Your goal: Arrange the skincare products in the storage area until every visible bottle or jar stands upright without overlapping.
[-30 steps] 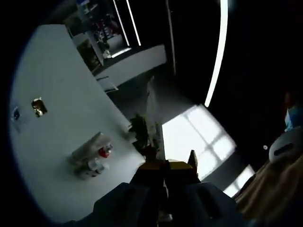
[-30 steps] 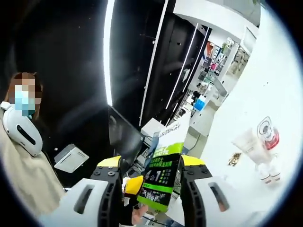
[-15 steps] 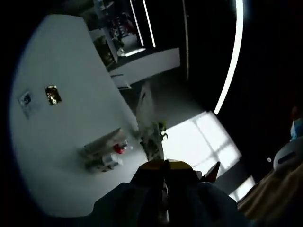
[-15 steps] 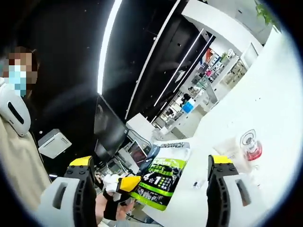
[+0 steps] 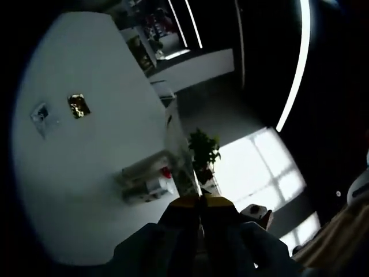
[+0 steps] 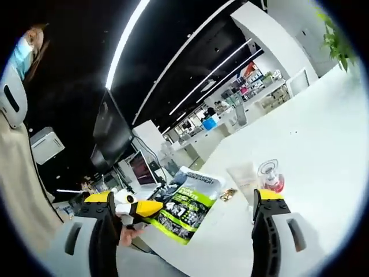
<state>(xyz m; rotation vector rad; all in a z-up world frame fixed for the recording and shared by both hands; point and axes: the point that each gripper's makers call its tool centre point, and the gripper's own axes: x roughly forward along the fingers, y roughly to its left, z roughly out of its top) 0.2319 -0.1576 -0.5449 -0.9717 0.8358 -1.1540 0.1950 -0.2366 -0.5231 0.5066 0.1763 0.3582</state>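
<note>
A green-and-black pouch (image 6: 196, 193) hangs low over the white table (image 6: 323, 150), and my left gripper (image 6: 144, 208) comes in from the left, shut on its lower corner. My right gripper (image 6: 183, 199) stands wide open, one jaw on each side of the pouch, touching nothing. Just beyond the pouch are a white tube (image 6: 245, 176) and a clear bottle with a red base (image 6: 269, 176). In the left gripper view the pouch (image 5: 183, 153) is seen edge-on, rising from my shut left gripper (image 5: 200, 201). The tube and red-marked bottle (image 5: 147, 180) lie grouped to its left.
A small gold packet (image 5: 79, 105) and a small pale item (image 5: 41, 112) rest farther out on the table (image 5: 86, 52). A potted plant (image 5: 203, 153) stands past the table edge. A person (image 6: 17, 52) is at the left. Shelves and a monitor (image 6: 112, 130) fill the background.
My right gripper has opened and let go of the pouch, which the left gripper still holds. The pouch has come down flatter toward the table, near the tube and bottle.
</note>
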